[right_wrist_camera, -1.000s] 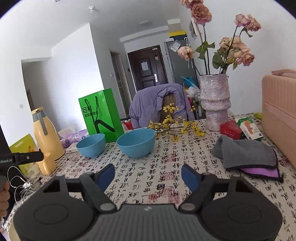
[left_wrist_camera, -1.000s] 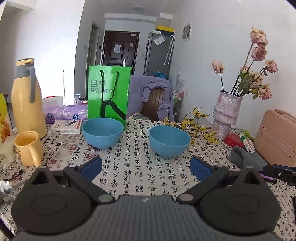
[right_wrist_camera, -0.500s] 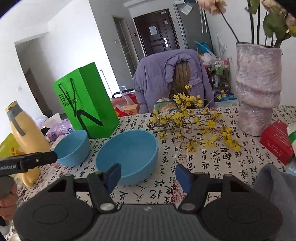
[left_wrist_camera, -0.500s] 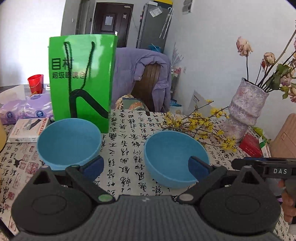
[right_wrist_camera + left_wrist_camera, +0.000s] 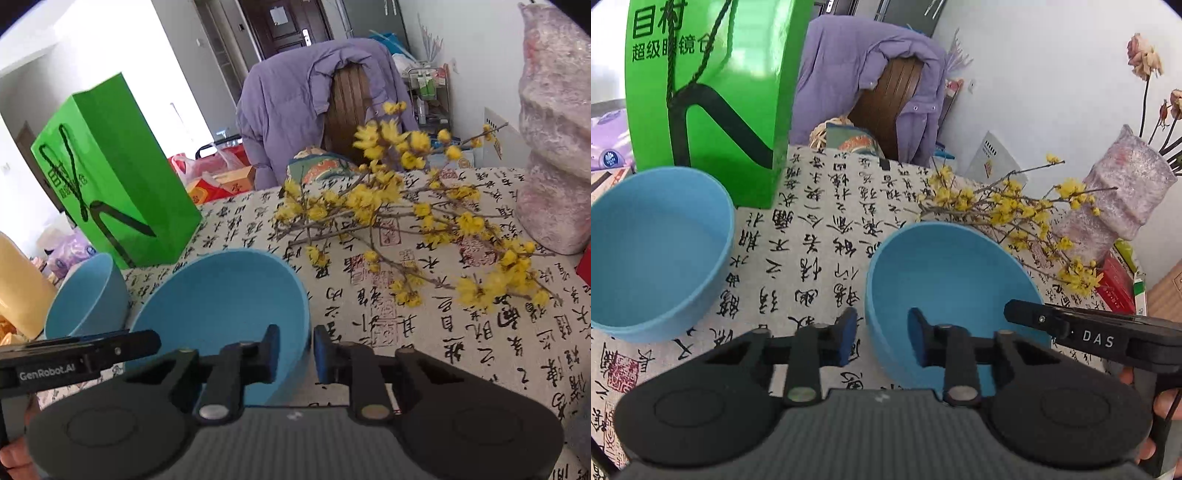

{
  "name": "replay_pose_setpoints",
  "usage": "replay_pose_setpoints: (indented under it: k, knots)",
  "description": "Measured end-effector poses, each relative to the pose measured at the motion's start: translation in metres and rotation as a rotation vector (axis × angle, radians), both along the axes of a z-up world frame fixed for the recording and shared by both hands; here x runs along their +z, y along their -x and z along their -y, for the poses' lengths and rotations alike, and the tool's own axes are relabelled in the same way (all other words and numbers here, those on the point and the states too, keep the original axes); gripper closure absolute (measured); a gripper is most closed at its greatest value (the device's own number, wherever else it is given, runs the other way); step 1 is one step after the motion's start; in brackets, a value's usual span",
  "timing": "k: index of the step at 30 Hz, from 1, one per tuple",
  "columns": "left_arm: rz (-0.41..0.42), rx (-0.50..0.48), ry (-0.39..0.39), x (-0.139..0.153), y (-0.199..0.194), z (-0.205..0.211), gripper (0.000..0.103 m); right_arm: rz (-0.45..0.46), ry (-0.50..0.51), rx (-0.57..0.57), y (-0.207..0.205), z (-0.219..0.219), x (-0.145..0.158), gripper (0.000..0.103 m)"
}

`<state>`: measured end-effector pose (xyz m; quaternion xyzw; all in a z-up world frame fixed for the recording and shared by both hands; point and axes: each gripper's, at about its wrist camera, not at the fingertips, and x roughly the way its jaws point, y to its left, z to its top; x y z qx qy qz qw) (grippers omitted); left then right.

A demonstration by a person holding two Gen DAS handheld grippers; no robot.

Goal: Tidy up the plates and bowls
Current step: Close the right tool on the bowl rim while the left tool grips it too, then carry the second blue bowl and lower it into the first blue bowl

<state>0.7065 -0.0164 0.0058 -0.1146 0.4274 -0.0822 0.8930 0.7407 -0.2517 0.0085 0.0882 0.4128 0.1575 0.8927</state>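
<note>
left wrist view: left gripper (image 5: 879, 341) and right gripper (image 5: 294, 354) have just been closing, each straddling opposite rims of the round blue plastic bowl (image 5: 945, 291) beside the green paper bag (image 5: 705, 92); whether pads pinch is unclear; uneven pulls could tip it into the yellow blossom twigs (image 5: 406, 229).

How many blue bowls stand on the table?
2: one bowl straddled at its rim by both grippers, the other bowl beside the green bag. More may lie outside the views.
</note>
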Motion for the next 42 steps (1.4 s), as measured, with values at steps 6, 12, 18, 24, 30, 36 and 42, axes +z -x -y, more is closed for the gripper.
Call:
replay_pose_setpoints:
  k: [6, 12, 18, 24, 30, 36, 42]
  knots:
    - [-0.03, 0.021, -0.012, 0.001, 0.004, 0.001, 0.091, 0.007, 0.052, 0.004, 0.003, -0.006, 0.001, 0.094]
    - [-0.01, 0.029, -0.016, 0.02, 0.026, 0.001, 0.095, 0.04, 0.075, 0.013, 0.025, -0.005, 0.016, 0.097]
    - [0.025, 0.039, -0.033, 0.051, 0.059, 0.013, 0.095, 0.079, 0.076, 0.012, 0.057, 0.001, 0.041, 0.098]
    - [0.069, 0.016, -0.036, 0.085, 0.107, 0.029, 0.095, 0.135, 0.09, 0.014, 0.104, 0.014, 0.077, 0.098]
    - [0.114, 0.029, -0.011, 0.104, 0.18, 0.036, 0.095, 0.178, 0.091, 0.009, 0.169, 0.025, 0.102, 0.098]
    - [0.177, 0.049, -0.011, 0.107, 0.271, 0.035, 0.095, 0.248, 0.095, 0.018, 0.251, 0.024, 0.111, 0.098]
    - [0.242, 0.086, 0.005, 0.098, 0.357, 0.031, 0.095, 0.373, 0.16, 0.023, 0.345, 0.011, 0.108, 0.098]
